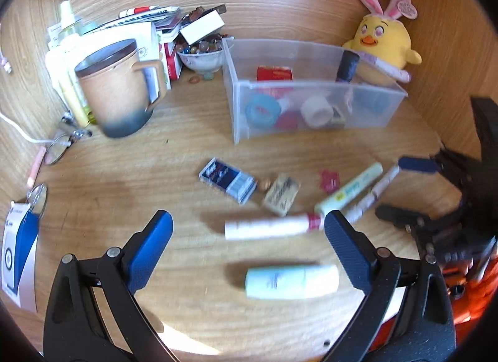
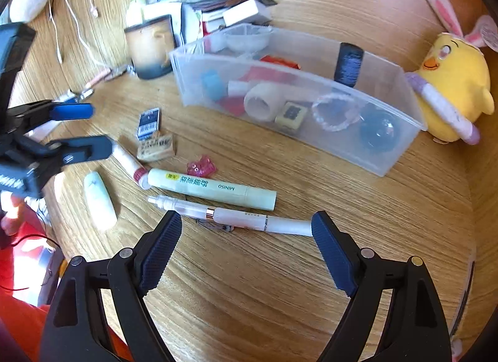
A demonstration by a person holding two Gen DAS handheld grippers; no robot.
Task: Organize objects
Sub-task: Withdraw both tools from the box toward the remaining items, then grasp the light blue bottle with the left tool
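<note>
A clear plastic bin [image 1: 311, 107] [image 2: 389, 156] holds tape rolls, a red box and a dark spool. Loose on the desk lie a pale blue tube [image 1: 291, 281] [image 2: 99, 201], a white tube with a red band [image 1: 270, 226] [image 2: 129, 156], a green MINISO stick [image 1: 348, 191] [image 2: 211, 189], a white pen [image 1: 372, 194] [image 2: 230, 215], a blue box [image 1: 227, 180] [image 2: 149, 122], an eraser [image 1: 281, 194] [image 2: 155, 147] and a pink clip [image 1: 328, 180] [image 2: 201, 167]. My left gripper [image 1: 249, 222] is open above the tubes. My right gripper [image 2: 247, 222] is open over the white pen.
A brown mug [image 1: 116, 88] [image 2: 151, 46], bottles, books and a bowl of beads [image 1: 202, 55] crowd the back left. A yellow plush chick [image 1: 384, 38] [image 2: 451, 82] sits right of the bin. Glasses [image 1: 57, 149] and a card [image 1: 18, 256] lie at the left edge.
</note>
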